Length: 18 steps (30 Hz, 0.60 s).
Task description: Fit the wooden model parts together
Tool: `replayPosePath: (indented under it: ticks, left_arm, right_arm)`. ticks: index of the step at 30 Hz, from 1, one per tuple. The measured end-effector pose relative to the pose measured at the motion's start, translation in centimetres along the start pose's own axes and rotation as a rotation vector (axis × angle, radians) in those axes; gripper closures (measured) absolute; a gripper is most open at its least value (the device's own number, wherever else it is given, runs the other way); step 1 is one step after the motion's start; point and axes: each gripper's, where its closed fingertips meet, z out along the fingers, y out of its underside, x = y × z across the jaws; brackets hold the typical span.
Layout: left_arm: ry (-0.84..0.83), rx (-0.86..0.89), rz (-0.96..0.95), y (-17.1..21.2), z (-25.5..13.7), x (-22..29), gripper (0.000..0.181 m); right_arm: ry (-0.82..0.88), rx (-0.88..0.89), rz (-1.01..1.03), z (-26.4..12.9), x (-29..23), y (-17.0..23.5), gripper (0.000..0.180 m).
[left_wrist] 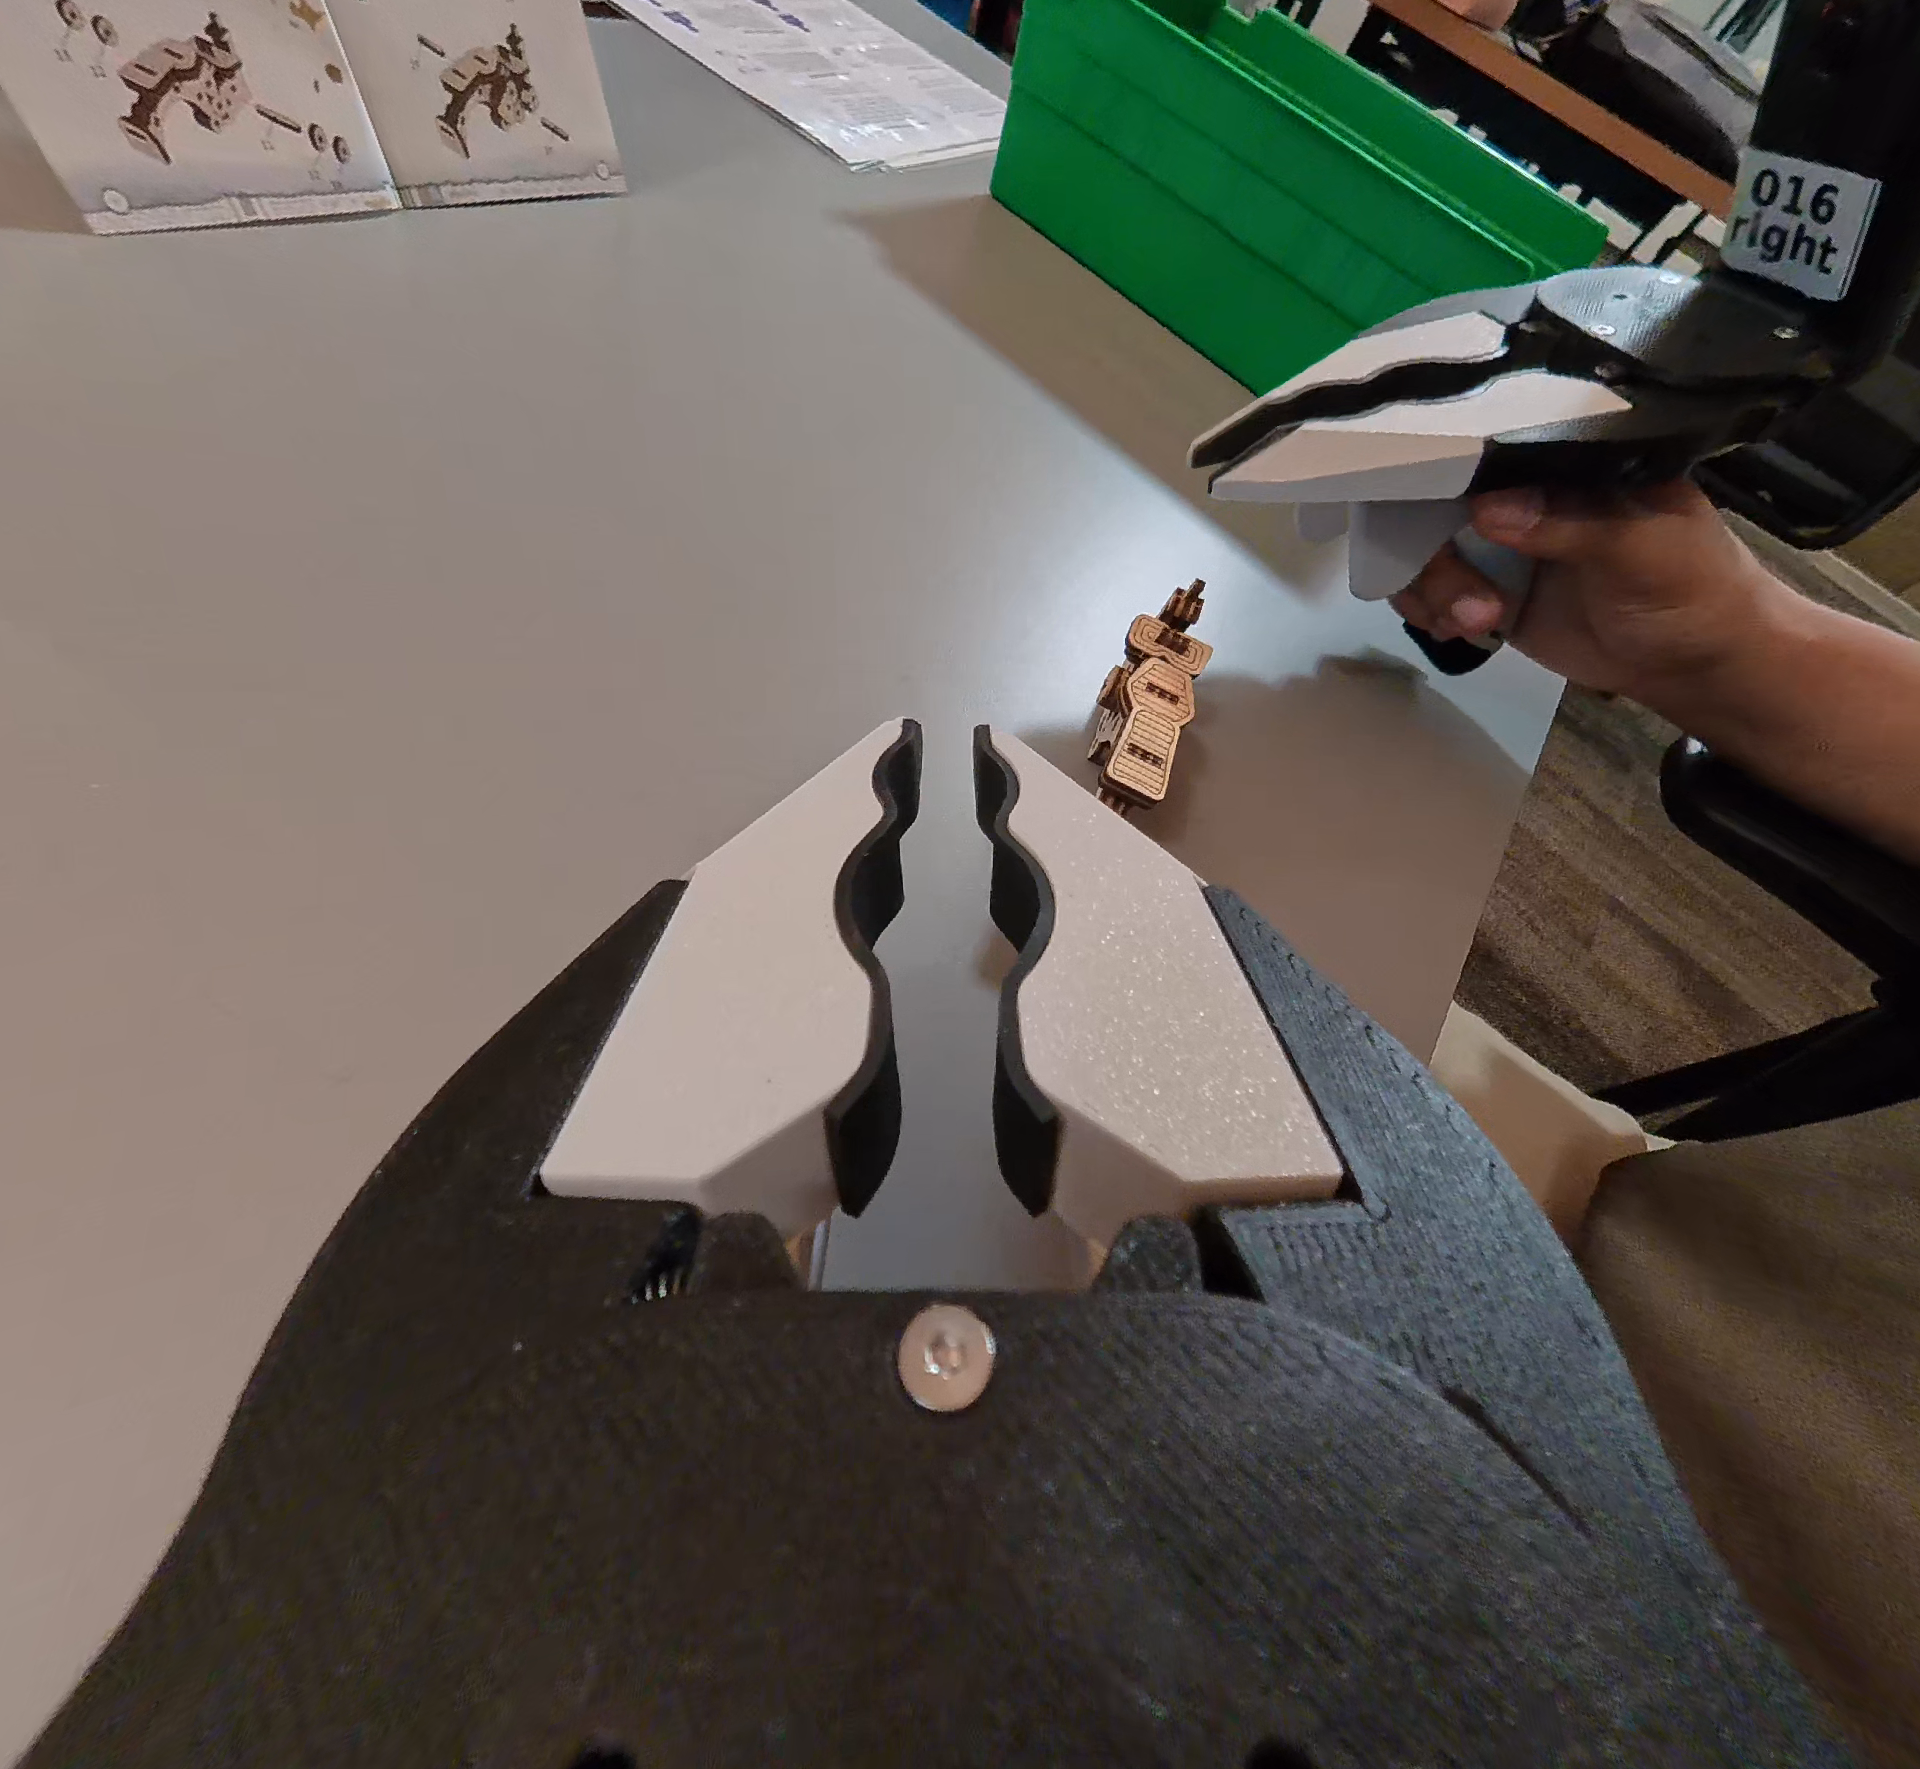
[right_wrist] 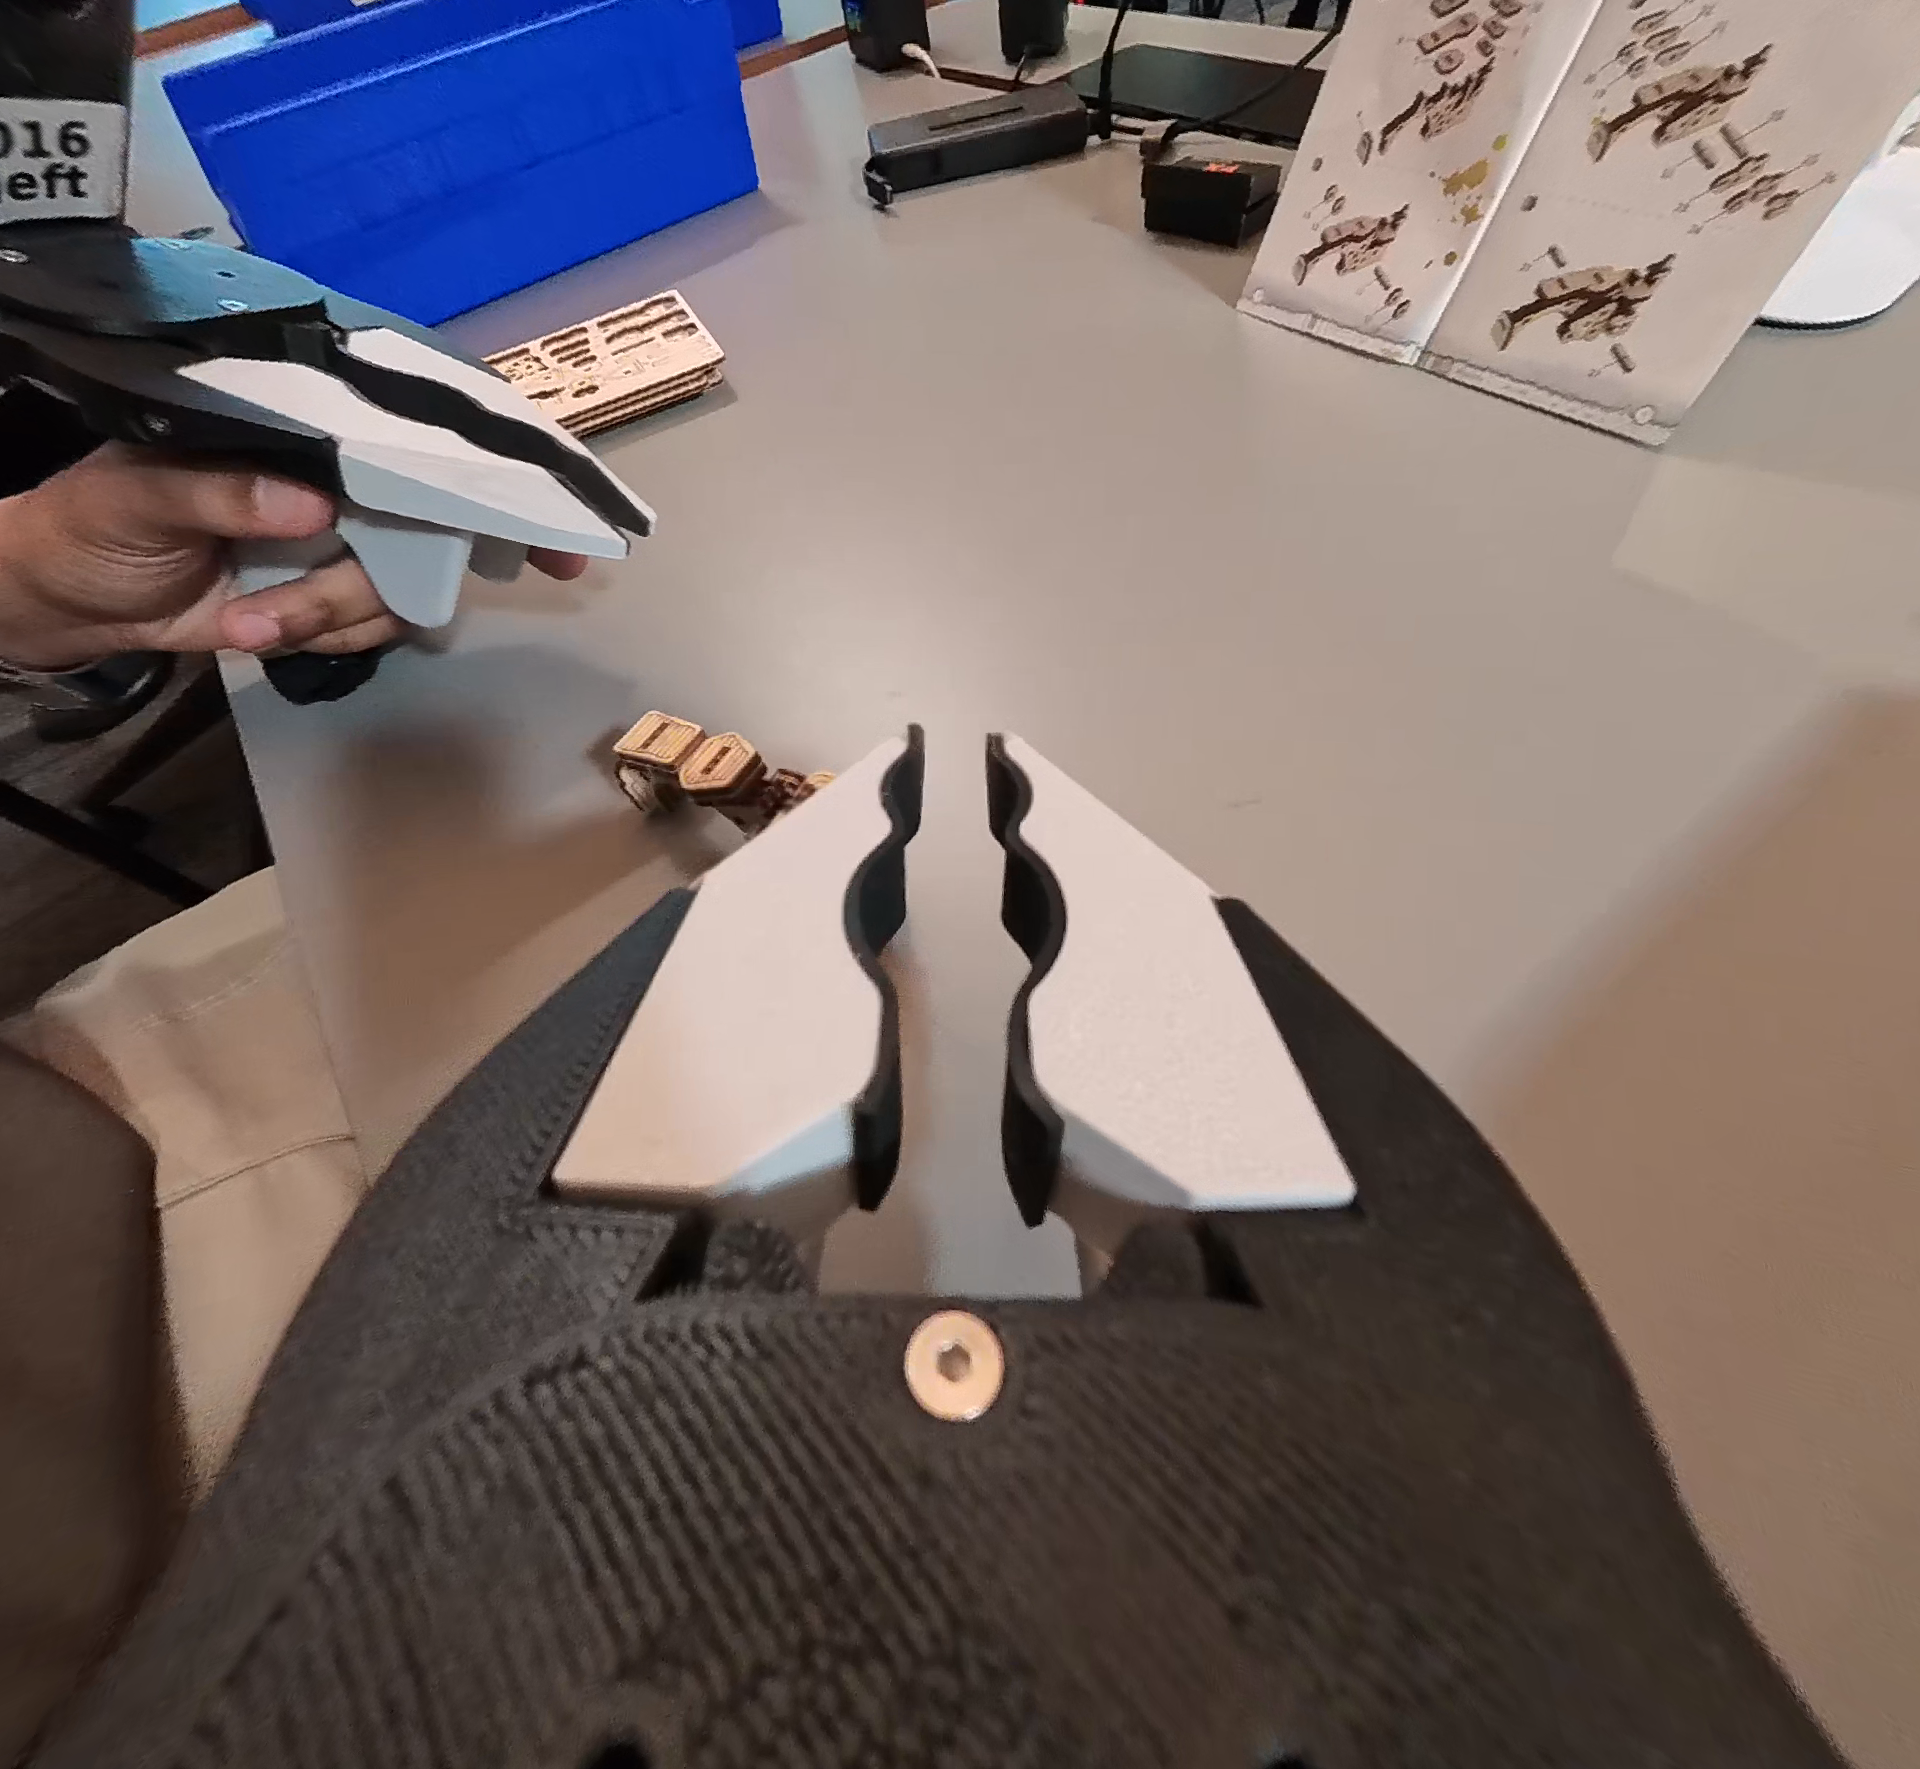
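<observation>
- Your left tongs [left_wrist: 947,732] hover slightly apart, empty, above the grey surface [left_wrist: 520,524].
- Your right tongs [right_wrist: 953,737] likewise.
- The small brown laser-cut wooden model [left_wrist: 1148,701] lies between them, untouched.

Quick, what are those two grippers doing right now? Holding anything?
Left gripper: slightly open, holding nothing.
Right gripper: slightly open, holding nothing; the wooden model lies on the table.

The wooden model [left_wrist: 1148,701] lies on the table [left_wrist: 520,524] near its edge, instruction sheets [left_wrist: 301,26] standing behind.
</observation>
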Motion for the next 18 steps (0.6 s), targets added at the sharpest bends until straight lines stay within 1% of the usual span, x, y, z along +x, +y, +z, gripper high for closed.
replayPosePath:
  ticks: [8,13,18]
  left_arm:
    - [0.002,-0.004,-0.023,0.1,0.0,-0.2,0.171]
    - [-0.001,-0.02,-0.071,0.4,0.1,-0.7,0.17]
    - [0.024,-0.048,-0.118,0.8,0.2,-0.8,0.165]
  right_arm:
    - [0.016,0.032,0.04,-0.7,1.0,-0.4,0.169]
    - [-0.005,0.05,0.056,-0.8,1.1,-0.6,0.167]
    - [-0.069,0.15,-0.005,-1.4,0.0,-2.3,0.164]
